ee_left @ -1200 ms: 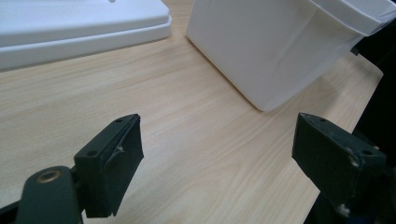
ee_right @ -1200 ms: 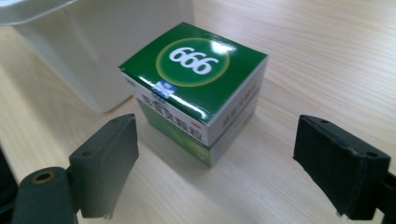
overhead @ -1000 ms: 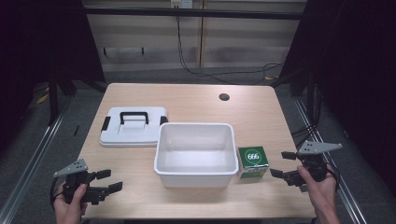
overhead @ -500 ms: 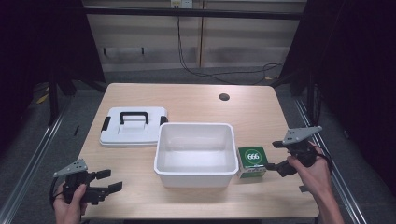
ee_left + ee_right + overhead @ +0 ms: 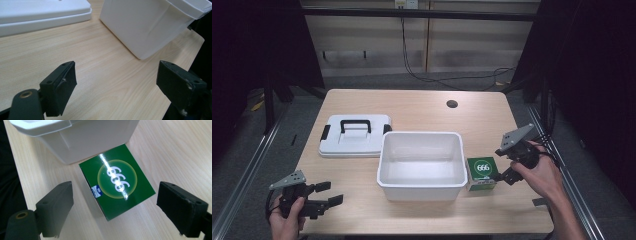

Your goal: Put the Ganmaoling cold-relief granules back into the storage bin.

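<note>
right tool [image 5: 113, 206] wide open over green box [image 5: 117, 183], holding nothing | box on worktop [image 5: 422, 107] touching white bin [image 5: 421, 159] | left tool [image 5: 329, 193] open, empty | risk: a jaw catches the bin wall, box skews

The left gripper [image 5: 116, 87] is held wide open over the table [image 5: 100, 75], near the white tub [image 5: 150, 25].

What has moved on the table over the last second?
The right tool swung in from the table's right edge toward the green box and now hangs over it, jaws open, gripping nothing. The left tool, white tub, lid and box stayed put.
</note>
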`<state>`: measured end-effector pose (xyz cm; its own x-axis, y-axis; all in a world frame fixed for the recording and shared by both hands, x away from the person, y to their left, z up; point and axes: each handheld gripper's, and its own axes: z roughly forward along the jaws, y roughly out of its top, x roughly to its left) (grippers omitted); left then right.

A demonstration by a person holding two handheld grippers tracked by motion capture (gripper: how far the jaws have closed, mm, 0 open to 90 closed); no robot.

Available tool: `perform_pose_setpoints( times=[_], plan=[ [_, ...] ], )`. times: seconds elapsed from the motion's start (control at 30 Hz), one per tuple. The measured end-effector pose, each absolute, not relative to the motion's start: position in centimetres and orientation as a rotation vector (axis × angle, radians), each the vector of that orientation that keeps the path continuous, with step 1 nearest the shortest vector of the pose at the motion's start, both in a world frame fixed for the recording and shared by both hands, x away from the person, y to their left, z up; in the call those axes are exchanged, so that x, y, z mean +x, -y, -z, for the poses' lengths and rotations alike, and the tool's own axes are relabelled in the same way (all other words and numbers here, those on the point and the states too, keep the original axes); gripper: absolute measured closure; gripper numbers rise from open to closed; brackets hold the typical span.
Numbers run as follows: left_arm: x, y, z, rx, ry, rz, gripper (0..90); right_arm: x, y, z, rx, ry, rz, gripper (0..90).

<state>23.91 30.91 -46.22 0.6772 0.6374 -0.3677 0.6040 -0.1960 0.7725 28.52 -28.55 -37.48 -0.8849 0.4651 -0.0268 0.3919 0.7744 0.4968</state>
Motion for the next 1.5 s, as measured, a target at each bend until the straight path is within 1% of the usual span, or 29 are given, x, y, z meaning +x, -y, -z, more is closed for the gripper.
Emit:
perform_pose_setpoints(
  times=[0.27, 0.37, 0.57, 0.63, 0.87, 1.13, 1.5],
  plan=[
    [23.9, -30.9, 46.2, 1.877, -0.976, -0.04, 16.3, 29.5, 27.6, 37.4, 0.591, -2.878, -0.666, 12.4],
    [23.9, -30.9, 46.2, 1.877, -0.974, -0.044, 16.3, 30.0, 27.3, 37.3, 0.571, -2.886, -0.612, 9.1],
    [23.9, -30.9, 46.2, 1.876, -0.976, -0.042, 16.3, 30.3, 26.5, 37.2, 0.493, -2.921, -0.572, 7.8],
    [23.9, -30.9, 46.2, 1.878, -0.973, -0.042, 16.3, 30.5, 25.7, 37.5, 0.431, -2.962, -0.534, 7.7],
    [23.9, -30.9, 46.2, 1.873, -0.976, -0.041, 16.3, 31.2, 24.6, 38.3, 0.378, -3.024, -0.443, 7.8],
    [23.9, -30.9, 46.2, 1.873, -0.976, -0.04, 16.3, 32.2, 24.7, 38.2, 0.323, -3.04, -0.375, 7.7],
    [23.9, -30.9, 46.2, 1.877, -0.973, -0.039, 16.3, 32.7, 24.1, 39.1, 0.301, -3.077, -0.264, 8.0]
  ],
)
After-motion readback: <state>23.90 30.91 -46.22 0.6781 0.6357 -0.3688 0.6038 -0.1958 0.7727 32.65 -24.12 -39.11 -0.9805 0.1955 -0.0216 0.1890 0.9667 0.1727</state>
